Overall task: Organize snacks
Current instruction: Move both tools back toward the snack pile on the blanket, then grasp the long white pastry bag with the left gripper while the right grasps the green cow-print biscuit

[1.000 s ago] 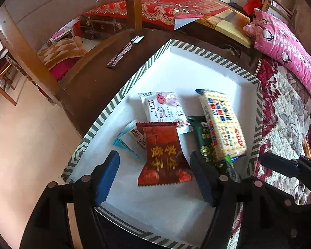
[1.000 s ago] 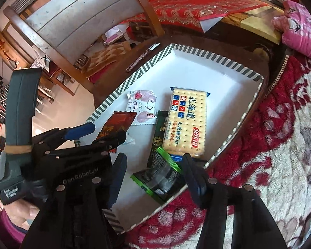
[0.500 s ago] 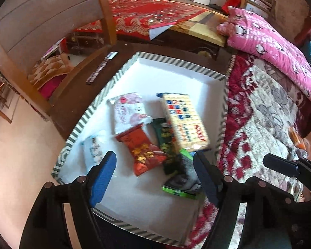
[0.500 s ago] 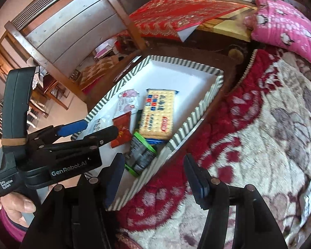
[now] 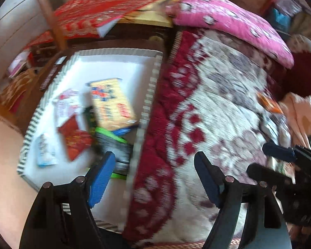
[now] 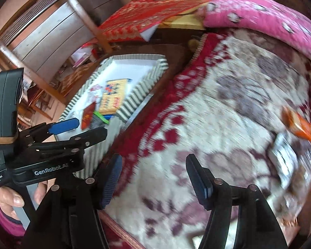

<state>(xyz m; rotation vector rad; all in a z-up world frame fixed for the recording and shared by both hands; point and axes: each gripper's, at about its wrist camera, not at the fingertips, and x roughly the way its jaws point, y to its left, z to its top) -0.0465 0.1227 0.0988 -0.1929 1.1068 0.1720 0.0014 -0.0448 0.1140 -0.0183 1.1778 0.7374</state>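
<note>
Both frames are coming out pretty smeary, so small details are lost. The left gripper [image 5: 154, 178] is sitting spread wide with nothing between its blue pads, hanging over the edge where the striped box [image 5: 149, 95] meets the red and white floral blanket [image 5: 221, 112]. The right gripper [image 6: 153, 178] is opening up right now, jaws empty, pointing down at bare blanket.

The snacks are lying inside the box: a yellow cracker pack [image 5: 112, 103] in the middle, a red packet [image 5: 74, 137] at about 7 o'clock from it, a pink and white packet [image 5: 66, 101] at 9 o'clock, a pale blue packet [image 5: 44, 151] further out toward 8 o'clock, and a black and green packet [image 5: 116, 151] at 6 o'clock, near the box wall.

Loose on the blanket: an orange packet [image 6: 298, 122] at roughly 2 o'clock from the right gripper, with a grey and white packet [image 6: 284, 161] just below it. A pink quilt [image 5: 228, 20] is lying at 12 o'clock.
</note>
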